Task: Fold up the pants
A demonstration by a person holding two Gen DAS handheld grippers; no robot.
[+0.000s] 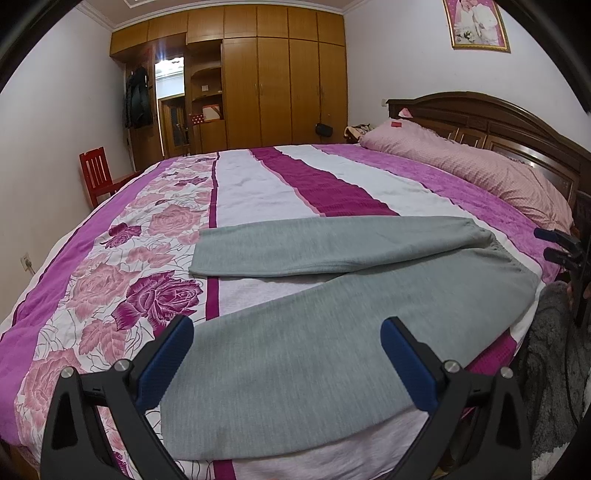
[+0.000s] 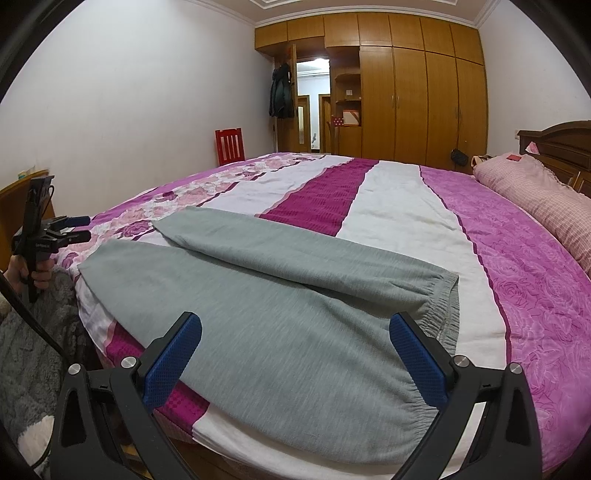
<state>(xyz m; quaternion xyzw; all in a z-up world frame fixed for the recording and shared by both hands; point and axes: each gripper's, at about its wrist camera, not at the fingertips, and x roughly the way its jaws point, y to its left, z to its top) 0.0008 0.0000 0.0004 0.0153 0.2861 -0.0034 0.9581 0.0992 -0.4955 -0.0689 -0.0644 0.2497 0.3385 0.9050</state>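
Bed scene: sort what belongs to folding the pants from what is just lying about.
For the job:
- grey pants, spread flat
- left gripper, open over a leg
- right gripper, open near the waistband

Just lying about:
- pink pillow
- red chair
- dark coat, hanging by the wardrobe
- framed picture

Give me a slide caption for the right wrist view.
Open right gripper poised over the waistband end of grey pants spread on a floral bed.

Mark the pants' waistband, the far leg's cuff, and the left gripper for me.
waistband (image 2: pixel 441 317), right wrist view, on the elastic edge.
far leg's cuff (image 1: pixel 195 258), left wrist view, on the hem end.
left gripper (image 1: pixel 286 354), left wrist view, midway between its open fingertips.
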